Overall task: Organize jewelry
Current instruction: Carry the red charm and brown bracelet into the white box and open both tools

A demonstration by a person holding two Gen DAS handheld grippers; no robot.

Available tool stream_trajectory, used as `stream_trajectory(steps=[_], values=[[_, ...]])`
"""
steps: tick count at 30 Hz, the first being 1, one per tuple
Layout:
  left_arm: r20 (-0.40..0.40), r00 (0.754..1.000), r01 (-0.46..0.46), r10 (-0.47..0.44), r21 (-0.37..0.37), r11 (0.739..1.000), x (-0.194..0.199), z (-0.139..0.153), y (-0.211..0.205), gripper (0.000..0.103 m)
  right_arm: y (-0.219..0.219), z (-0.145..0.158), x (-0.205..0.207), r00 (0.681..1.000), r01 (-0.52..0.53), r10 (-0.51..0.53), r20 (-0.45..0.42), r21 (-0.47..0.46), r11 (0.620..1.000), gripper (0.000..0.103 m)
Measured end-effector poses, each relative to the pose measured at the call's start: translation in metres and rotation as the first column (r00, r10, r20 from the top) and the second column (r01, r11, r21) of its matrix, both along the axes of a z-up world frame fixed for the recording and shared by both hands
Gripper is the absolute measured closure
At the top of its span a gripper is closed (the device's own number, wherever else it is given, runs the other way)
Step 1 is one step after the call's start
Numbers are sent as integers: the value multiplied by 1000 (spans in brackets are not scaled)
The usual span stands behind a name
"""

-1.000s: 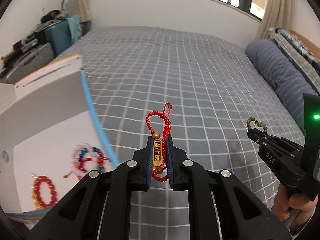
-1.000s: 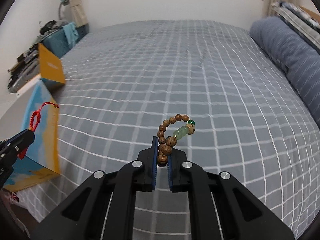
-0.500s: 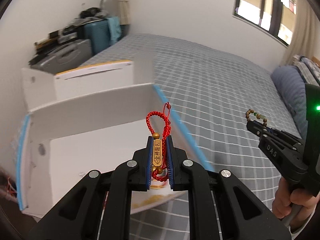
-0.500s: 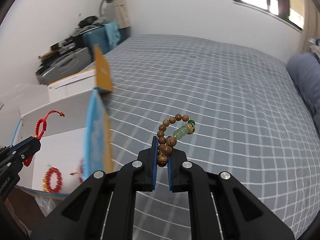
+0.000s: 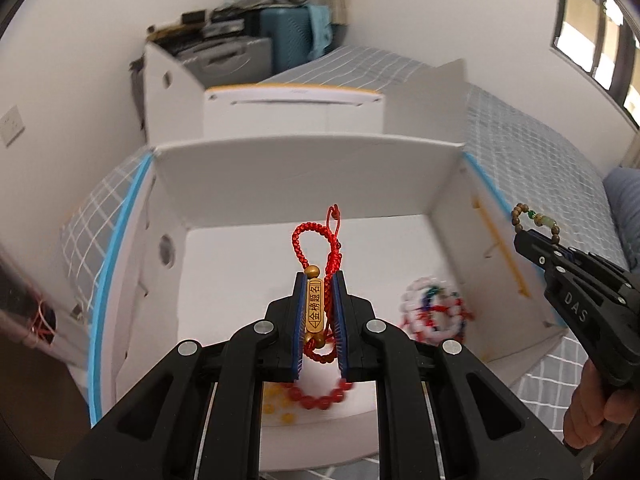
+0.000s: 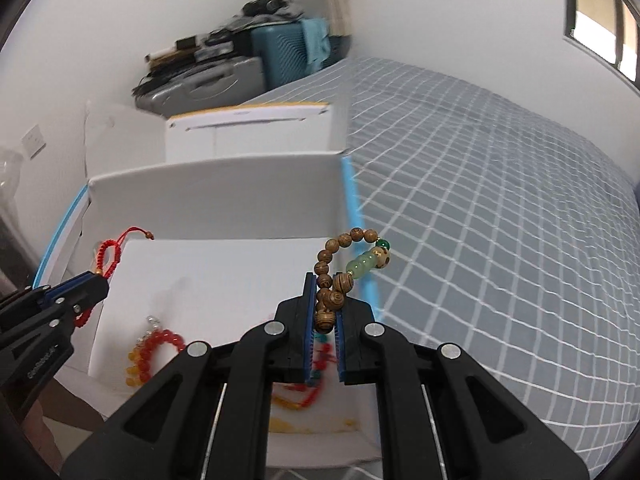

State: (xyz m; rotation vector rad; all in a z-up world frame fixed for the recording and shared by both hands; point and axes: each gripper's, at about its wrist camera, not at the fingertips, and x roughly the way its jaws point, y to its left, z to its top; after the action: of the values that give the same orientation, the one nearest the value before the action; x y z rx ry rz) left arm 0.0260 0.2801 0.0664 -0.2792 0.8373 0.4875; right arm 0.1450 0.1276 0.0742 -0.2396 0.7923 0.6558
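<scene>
My left gripper (image 5: 319, 282) is shut on a red braided cord bracelet with a gold tag (image 5: 314, 306), held above the open white box (image 5: 304, 172). My right gripper (image 6: 324, 280) is shut on a wooden bead bracelet with green beads (image 6: 352, 258), held over the box's right edge (image 6: 352, 200). The right gripper (image 5: 528, 240) also shows at the right of the left wrist view, and the left gripper (image 6: 94, 282) at the left of the right wrist view. Inside the box lie a red and yellow bead bracelet (image 6: 154, 346) and a white multicoloured one (image 5: 434, 310).
The box sits at the corner of a bed with a grey checked cover (image 6: 500, 220). A second white box (image 5: 292, 114) stands behind it. A blue suitcase (image 5: 288, 40) and stacked cases stand by the wall. A blue pillow (image 5: 624, 204) lies far right.
Both grippers have swung left from the open bed to above the white box. Each keeps its hold on its bracelet.
</scene>
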Motion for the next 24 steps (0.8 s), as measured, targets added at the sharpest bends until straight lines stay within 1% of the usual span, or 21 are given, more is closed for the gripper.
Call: stream_trajectory(steps=[6, 10, 12, 17, 19, 20, 22, 24], values=[[-49, 998, -38, 36, -25, 999, -2, -20, 23, 91, 28, -17, -9, 999, -41, 40, -33, -33, 999, 95], [-76, 996, -50, 46, -43, 998, 0, -31, 31, 91, 41, -28, -9, 997, -49, 45, -63, -64, 997, 95], [-75, 996, -47, 43, -43, 998, 0, -31, 31, 91, 45, -34, -7, 996, -51, 44, -79, -77, 996, 95], [-76, 996, -46, 42, -48, 998, 1, -30, 31, 90, 48, -35, -1, 996, -41, 34, -89, -81, 996, 95], [-77, 996, -47, 43, -50, 998, 1, -30, 31, 90, 48, -36, -1, 995, -42, 34, -89, -83, 996, 93], [-77, 996, -47, 43, -54, 997, 0, -30, 32, 87, 49, -35, -2, 996, -40, 32, -87, -84, 996, 93], [-70, 997, -49, 44, -61, 997, -1, -28, 32, 85, 49, -34, -3, 996, -42, 35, -82, -80, 996, 90], [-64, 997, -54, 51, -47, 997, -3, -25, 31, 78, 47, -31, -4, 997, -41, 35, -72, -77, 996, 89]])
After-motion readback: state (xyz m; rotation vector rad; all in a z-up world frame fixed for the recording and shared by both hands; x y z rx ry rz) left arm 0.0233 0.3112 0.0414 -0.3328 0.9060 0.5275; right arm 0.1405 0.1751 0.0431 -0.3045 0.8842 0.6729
